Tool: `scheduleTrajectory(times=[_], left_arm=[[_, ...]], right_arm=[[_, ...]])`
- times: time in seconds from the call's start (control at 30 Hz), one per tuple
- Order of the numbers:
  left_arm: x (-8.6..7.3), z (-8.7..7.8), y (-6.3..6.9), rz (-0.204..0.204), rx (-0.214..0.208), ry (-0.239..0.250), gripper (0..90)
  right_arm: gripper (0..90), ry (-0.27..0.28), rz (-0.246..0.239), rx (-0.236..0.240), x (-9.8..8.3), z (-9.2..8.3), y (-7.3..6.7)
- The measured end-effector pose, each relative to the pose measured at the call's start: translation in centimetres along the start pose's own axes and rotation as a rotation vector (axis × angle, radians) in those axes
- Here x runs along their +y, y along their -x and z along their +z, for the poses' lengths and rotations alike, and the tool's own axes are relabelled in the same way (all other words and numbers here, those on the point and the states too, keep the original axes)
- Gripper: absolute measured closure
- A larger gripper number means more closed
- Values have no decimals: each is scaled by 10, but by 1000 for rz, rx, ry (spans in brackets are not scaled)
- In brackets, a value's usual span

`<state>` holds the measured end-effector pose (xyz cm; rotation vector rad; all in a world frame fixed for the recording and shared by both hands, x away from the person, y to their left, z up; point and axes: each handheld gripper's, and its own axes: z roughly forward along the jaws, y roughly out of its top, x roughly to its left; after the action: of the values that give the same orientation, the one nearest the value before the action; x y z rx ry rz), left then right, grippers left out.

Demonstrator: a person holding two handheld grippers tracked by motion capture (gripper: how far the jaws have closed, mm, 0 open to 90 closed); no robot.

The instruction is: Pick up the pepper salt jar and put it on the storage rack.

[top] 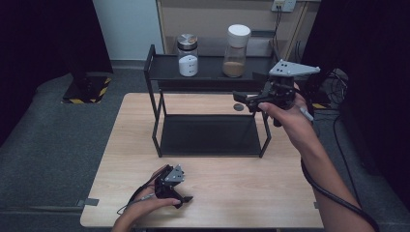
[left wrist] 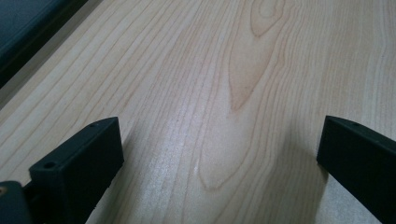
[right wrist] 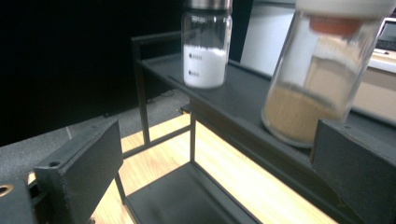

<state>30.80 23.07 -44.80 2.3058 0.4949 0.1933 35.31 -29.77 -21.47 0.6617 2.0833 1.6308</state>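
A black two-tier rack (top: 154,72) stands at the back of the wooden table (top: 251,193). Its top shelf (right wrist: 243,100) carries a steel-lidded jar of white powder (top: 187,55) (right wrist: 205,46) and a taller white-lidded jar of brown powder (top: 237,50) (right wrist: 317,84). My right gripper (top: 244,99) (right wrist: 215,135) hovers open just in front of the shelf's right end, pointing at the jars, nothing between its jaws. The brown jar is close ahead by its right jaw. My left gripper (top: 181,193) (left wrist: 219,135) rests open low over bare wood near the table's front edge.
The rack's lower shelf (top: 208,135) is bare. A small grey disc (top: 238,107) lies on the table behind the rack. Cables (top: 338,82) hang off the table's right side. A black base with yellow stripes (top: 87,89) stands on the floor at far left.
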Motion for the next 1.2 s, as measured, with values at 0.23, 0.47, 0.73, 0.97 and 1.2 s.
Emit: scheduleTrajectory(times=[0.23, 0.47, 0.73, 0.97, 1.2], left_arm=[[-1, -1, 1, -1, 1, 0, 0], [-1, 0, 1, -2, 1, 1, 0], [-1, 0, 1, -2, 1, 1, 0], [-1, 0, 1, -2, 1, 1, 0], [-1, 0, 1, -1, 1, 1, 0]], right_arm=[[36, -18, 19, 5, -18, 2, -2], [36, -21, 35, 19, -37, -1, -5], [34, -68, 54, 27, -66, -2, -8], [33, -110, 68, 23, -87, -1, -10], [37, -162, 59, 17, -114, 2, -15]])
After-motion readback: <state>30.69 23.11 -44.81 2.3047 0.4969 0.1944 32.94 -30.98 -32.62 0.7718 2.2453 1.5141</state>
